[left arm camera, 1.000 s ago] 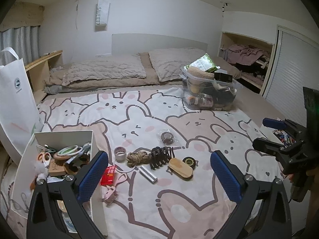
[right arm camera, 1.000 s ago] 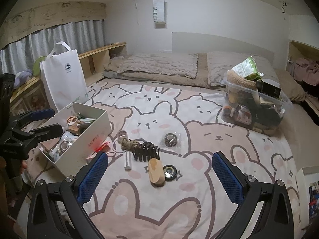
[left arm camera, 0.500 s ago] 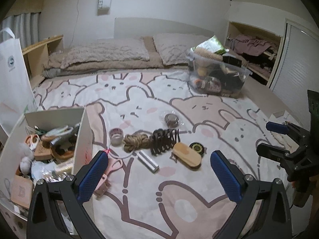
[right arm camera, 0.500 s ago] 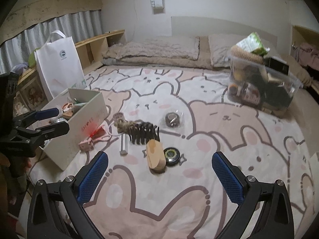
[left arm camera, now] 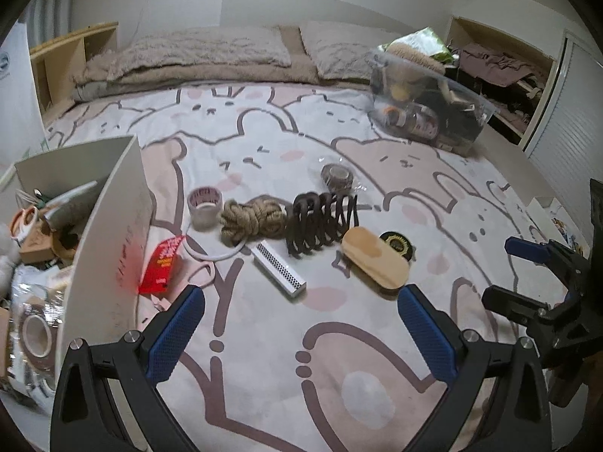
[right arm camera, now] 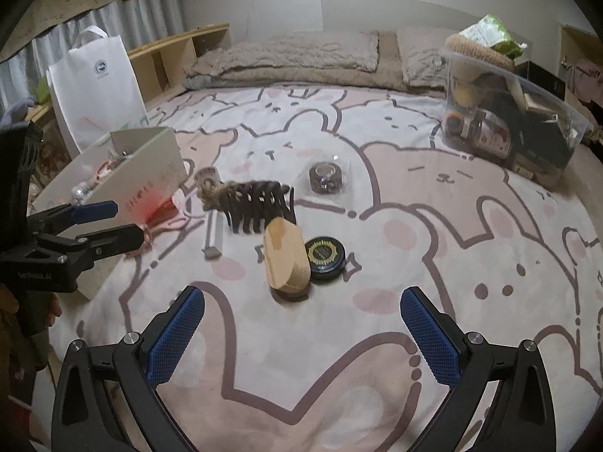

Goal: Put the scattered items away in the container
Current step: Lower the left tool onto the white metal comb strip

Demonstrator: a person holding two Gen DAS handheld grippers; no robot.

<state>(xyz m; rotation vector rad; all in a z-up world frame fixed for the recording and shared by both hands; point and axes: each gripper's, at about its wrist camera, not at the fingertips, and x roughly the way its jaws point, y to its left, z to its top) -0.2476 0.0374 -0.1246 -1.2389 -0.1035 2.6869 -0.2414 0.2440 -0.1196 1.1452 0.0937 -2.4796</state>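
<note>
Spread wide and empty, the left gripper [left arm camera: 301, 324] is held low over the near part of the bunny-print bedspread [left arm camera: 377, 395], and the right gripper [right arm camera: 301, 326] is likewise parted wide with nothing between its blue pads. A white box [left arm camera: 109, 226] (already holding scissors, tape and other oddments) is seen at the left of the bed, with a red packet [left arm camera: 162, 263] lying just beside its wall. Scattered to its right are a tape roll [left arm camera: 204, 207], a coil of rope [left arm camera: 252, 218] touching a dark claw hair clip [left arm camera: 320, 222], and a perforated metal bar [left arm camera: 279, 269] nearer the camera. A wooden brush [right arm camera: 286, 260] is set against a round black tin [right arm camera: 325, 254], while a small wrapped roll [right arm camera: 326, 177] lies farther off. A clear bin [right arm camera: 508, 120] of goods is placed at the far right, and a white tote bag [right arm camera: 96, 86] is stood beyond the box.
</note>
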